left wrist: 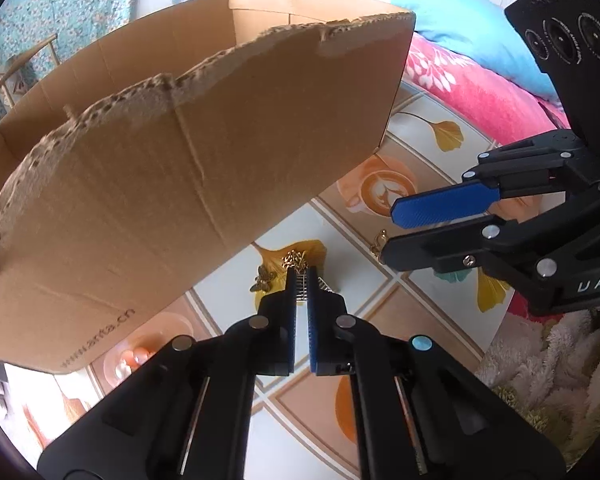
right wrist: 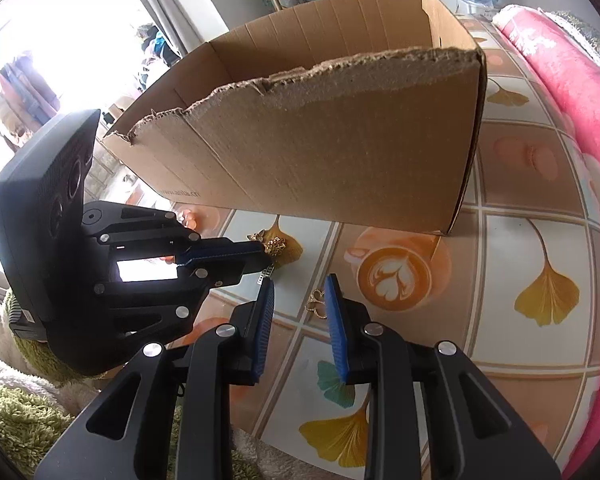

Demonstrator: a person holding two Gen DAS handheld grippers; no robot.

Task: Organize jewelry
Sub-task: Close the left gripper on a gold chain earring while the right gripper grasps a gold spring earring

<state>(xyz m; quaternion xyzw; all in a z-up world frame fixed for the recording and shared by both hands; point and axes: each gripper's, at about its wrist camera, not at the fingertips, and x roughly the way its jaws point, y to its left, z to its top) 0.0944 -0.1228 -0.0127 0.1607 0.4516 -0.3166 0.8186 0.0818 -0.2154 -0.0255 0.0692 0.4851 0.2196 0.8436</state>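
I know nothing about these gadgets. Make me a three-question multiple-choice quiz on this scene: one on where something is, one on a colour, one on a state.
1. Where is the cardboard box?
A. on the table
B. on the floor
C. on a chair

2. What colour are the pads on the grippers?
A. red
B. blue
C. white

3. How is the left gripper?
A. wide open
B. shut on a gold jewelry piece
C. holding the box

Answers: 1 A, it stands on the patterned table. 2 B, the blue strips show inside both tools. 3 B, its pads pinch the piece.
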